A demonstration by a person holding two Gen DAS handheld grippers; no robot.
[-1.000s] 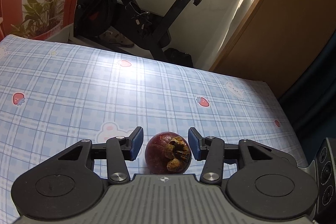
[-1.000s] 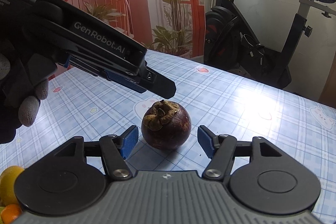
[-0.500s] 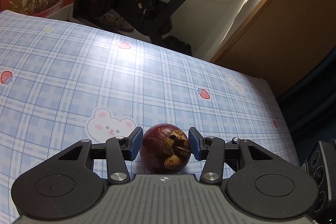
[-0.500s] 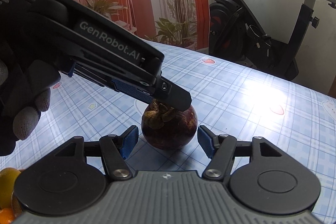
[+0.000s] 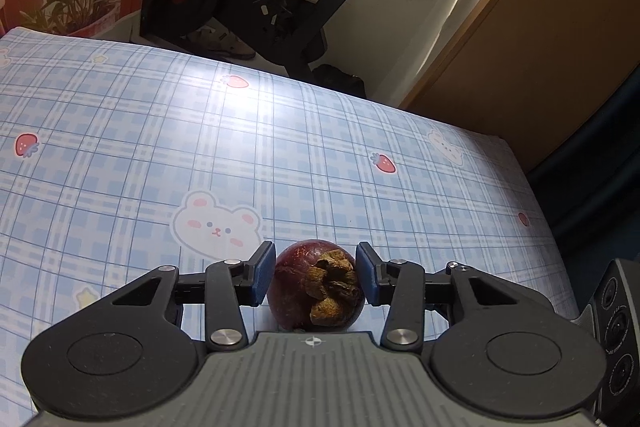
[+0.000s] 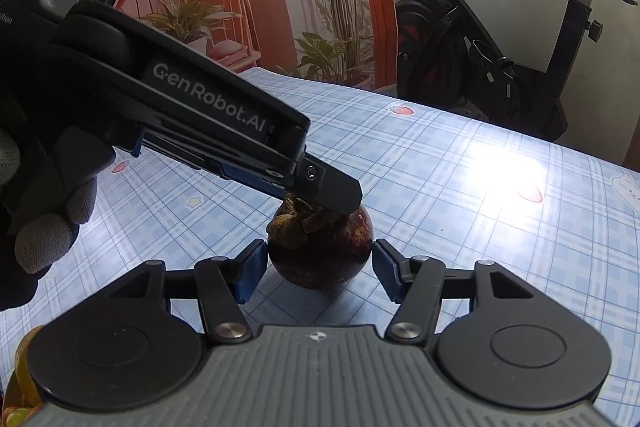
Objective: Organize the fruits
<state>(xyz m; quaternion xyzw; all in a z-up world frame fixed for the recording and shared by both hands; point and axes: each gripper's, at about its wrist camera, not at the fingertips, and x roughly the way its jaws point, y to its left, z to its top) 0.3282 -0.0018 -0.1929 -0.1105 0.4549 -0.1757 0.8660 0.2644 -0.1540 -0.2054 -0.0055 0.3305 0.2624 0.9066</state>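
A dark purple mangosteen (image 5: pixel 296 287) with a dry brown calyx sits on the blue checked tablecloth (image 5: pixel 120 147). My left gripper (image 5: pixel 315 251) straddles it and its jaws are closing, with both blue pads against the fruit's sides. In the right wrist view the mangosteen (image 6: pixel 320 263) lies between the pads of my right gripper (image 6: pixel 320 247). Those jaws are closing too; the left pad is about at the skin and a small gap remains at the right pad. From there, a left gripper finger (image 6: pixel 332 191) crosses the top of the fruit and hides part of the calyx.
A gloved hand (image 6: pixel 48 235) holds the left gripper's body. Yellow and orange fruit (image 6: pixel 22 367) peeks in at the lower left corner. An exercise bike (image 6: pixel 480 59) and potted plants (image 6: pixel 192 19) stand beyond the table's far edge. A brown cabinet (image 5: pixel 540 47) is to the right.
Both pairs of jaws have narrowed around the mangosteen. The left gripper's finger has come over the fruit's top in the right wrist view. The fruit stays on the cloth.
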